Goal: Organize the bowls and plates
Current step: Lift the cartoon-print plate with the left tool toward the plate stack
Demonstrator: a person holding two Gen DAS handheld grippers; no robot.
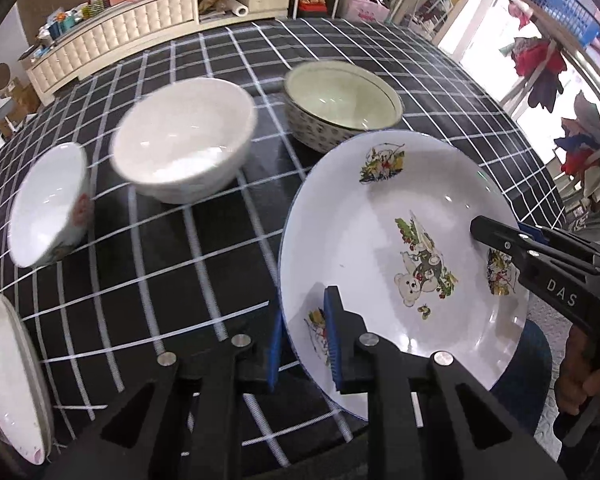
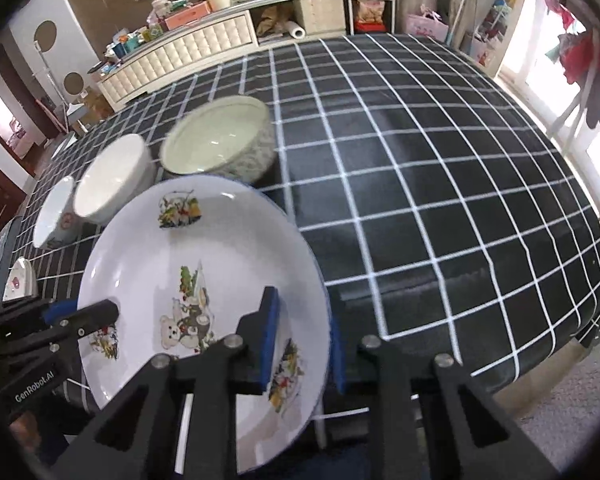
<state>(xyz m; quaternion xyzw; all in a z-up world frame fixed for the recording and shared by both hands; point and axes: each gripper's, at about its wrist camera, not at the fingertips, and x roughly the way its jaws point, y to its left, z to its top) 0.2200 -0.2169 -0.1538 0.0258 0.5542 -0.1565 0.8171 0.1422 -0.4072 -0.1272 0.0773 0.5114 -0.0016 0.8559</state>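
Plate: a round white enamel plate with a thin blue rim and cartoon bear prints (image 1: 384, 240), held tilted above the near edge of the table, gripped on 2 opposite sides of its rim.
Left tongs: the left gripper (image 1: 305, 350) has its blue-padded fingers (image 1: 334, 344) pinching the plate's rim, 1 pad inside the plate and 1 beneath it.
Right tongs: the right gripper (image 2: 302, 350) likewise clamps the opposite rim, 1 blue pad on the inner face, the other under the edge.
Table: a black tablecloth with a white grid (image 2: 420, 184) covers the table.
Bowls: 3 stand in a row beyond the plate: a pale green bowl with a dark patterned outside (image 1: 342, 104), a plain white ceramic bowl (image 1: 184, 144) just beside it, and a small white bowl with a red print (image 1: 50, 204) at the end. All are blurred.
Other plate: a white plate with pink marks (image 1: 8, 376) lies at the table's left edge, well apart from the held plate.
Person: a hand (image 1: 588, 380) holds the right gripper's handle.
Background: a cream tufted cabinet (image 2: 188, 46) with clutter on top.
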